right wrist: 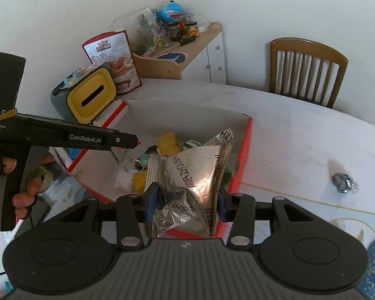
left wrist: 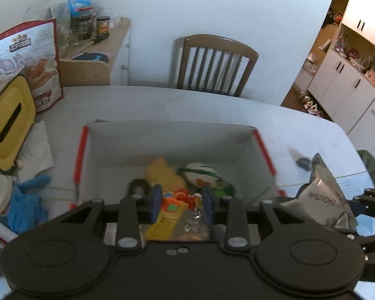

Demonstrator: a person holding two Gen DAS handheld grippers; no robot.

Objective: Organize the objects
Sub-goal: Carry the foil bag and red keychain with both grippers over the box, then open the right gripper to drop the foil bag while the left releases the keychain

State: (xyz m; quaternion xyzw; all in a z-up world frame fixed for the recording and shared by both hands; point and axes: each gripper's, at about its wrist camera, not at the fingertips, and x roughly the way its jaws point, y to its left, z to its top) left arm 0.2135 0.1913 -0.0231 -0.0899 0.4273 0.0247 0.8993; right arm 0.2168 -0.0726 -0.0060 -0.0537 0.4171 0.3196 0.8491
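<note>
Left tongs (left wrist: 181, 200): closed on a clear packet (left wrist: 177, 222) with a yellow card and a key ring inside. Hangs over the near part of the open box (left wrist: 162, 125), packet dangling below the blue pads (left wrist: 156, 200). Gripped at the handle by a person's hand (right wrist: 25, 187), visible in the right wrist view.

Right tongs (right wrist: 186, 200): closed on a silver foil pouch (right wrist: 187, 165), one blue pad pressed against each side. Held upright and crumpled, above the near wall of the box, just beside the left tongs.

Box: white cardboard with red corner edges, placed on the tabletop (left wrist: 212, 105) toward its near edge. Contains a yellow plush toy (left wrist: 162, 172), a white-and-green ball (left wrist: 202, 172) and several small colourful items too blurred to identify.

Along the left edge of the tabletop: yellow-lidded tissue holder (left wrist: 10, 117), standing snack bag (left wrist: 37, 57) behind it at the far left corner, blue soft toy (left wrist: 27, 205) nearer.

Right of the box, well apart from it on bare tabletop: small dark shiny object (right wrist: 343, 182).

Beyond the far edge: wooden chair (left wrist: 212, 65), pushed in.
</note>
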